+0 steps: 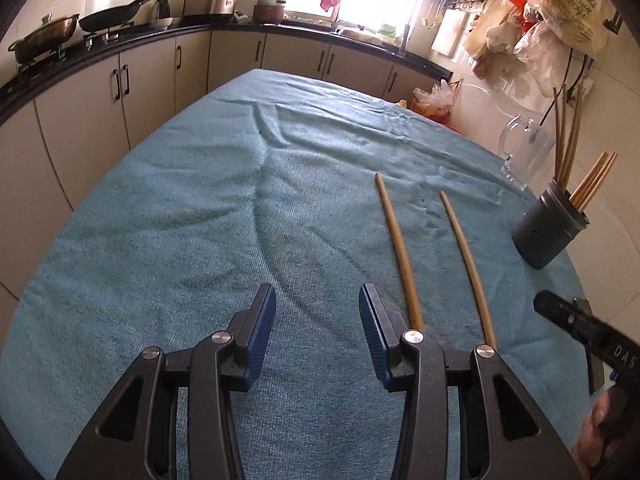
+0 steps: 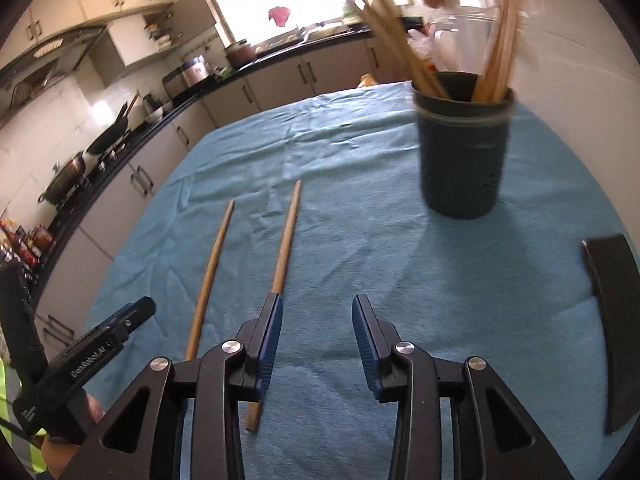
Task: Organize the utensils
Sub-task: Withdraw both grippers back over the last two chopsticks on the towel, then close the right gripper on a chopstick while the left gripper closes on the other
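Note:
Two wooden chopsticks lie side by side on the blue cloth: one on the left, the other on the right. A dark holder cup stands to the right with several chopsticks upright in it. My left gripper is open and empty, just left of the chopsticks' near ends. My right gripper is open and empty, low over the cloth; its left finger overlaps the right chopstick. Each gripper shows at the edge of the other's view.
A glass mug stands behind the holder cup. A flat dark object lies on the cloth at the right. Kitchen cabinets and a counter with pans surround the table; plastic bags hang on the right wall.

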`<state>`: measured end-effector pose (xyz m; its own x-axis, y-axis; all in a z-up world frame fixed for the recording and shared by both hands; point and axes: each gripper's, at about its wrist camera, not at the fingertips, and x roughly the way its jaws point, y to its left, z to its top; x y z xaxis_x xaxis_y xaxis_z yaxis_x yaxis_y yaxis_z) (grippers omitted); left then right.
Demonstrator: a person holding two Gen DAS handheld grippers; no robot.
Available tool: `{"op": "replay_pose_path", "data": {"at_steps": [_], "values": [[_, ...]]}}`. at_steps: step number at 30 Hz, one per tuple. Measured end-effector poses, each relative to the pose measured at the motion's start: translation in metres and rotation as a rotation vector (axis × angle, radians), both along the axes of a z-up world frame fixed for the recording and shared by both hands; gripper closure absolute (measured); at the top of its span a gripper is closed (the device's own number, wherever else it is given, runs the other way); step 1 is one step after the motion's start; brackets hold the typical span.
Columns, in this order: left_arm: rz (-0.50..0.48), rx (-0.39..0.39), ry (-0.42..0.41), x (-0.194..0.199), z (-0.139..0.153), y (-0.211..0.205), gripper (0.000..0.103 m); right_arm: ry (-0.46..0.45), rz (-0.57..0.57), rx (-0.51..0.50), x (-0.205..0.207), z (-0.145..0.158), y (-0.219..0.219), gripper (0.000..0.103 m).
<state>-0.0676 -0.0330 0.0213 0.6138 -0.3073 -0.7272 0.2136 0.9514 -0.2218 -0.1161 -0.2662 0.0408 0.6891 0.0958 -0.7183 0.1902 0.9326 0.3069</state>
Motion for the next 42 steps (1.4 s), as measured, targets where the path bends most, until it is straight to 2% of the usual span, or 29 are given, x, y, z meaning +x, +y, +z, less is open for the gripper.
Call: {"op": "replay_pose_path", "data": {"at_steps": [5, 11, 20, 22, 24, 25, 29, 34, 38, 42], "values": [[0.021, -0.012, 0.021, 0.003, -0.003, 0.004, 0.061, 0.052, 0.074, 0.025, 0.035, 0.005, 0.006, 0.064], [0.022, -0.027, 0.026, 0.003, -0.004, 0.007, 0.061, 0.146, 0.101, 0.038, 0.085, -0.004, 0.012, 0.064], [0.013, -0.042, 0.03, 0.005, -0.005, 0.007, 0.061, 0.266, 0.074, 0.018, 0.14, -0.028, 0.009, 0.084], [0.011, -0.044, 0.031, 0.004, -0.005, 0.007, 0.061, 0.273, 0.074, -0.021, 0.146, -0.027, 0.012, 0.085], [0.01, -0.042, 0.032, 0.004, -0.005, 0.007, 0.061, 0.279, 0.083, -0.032, 0.15, -0.027, 0.015, 0.095], [0.008, -0.041, 0.032, 0.004, -0.005, 0.006, 0.061, 0.284, 0.085, -0.06, 0.15, -0.027, 0.017, 0.095], [-0.009, -0.032, 0.03, 0.004, -0.003, 0.002, 0.061, 0.257, 0.088, -0.021, 0.142, -0.026, 0.015, 0.096], [-0.053, -0.011, 0.04, 0.009, 0.003, -0.01, 0.061, 0.141, 0.088, 0.005, 0.112, -0.002, 0.012, 0.096], [-0.131, -0.007, 0.1, 0.025, 0.006, -0.035, 0.061, 0.056, 0.09, -0.011, 0.086, 0.017, 0.012, 0.096], [-0.168, 0.036, 0.128, 0.043, 0.005, -0.062, 0.069, -0.006, 0.076, -0.004, 0.064, 0.032, 0.005, 0.096]]}}
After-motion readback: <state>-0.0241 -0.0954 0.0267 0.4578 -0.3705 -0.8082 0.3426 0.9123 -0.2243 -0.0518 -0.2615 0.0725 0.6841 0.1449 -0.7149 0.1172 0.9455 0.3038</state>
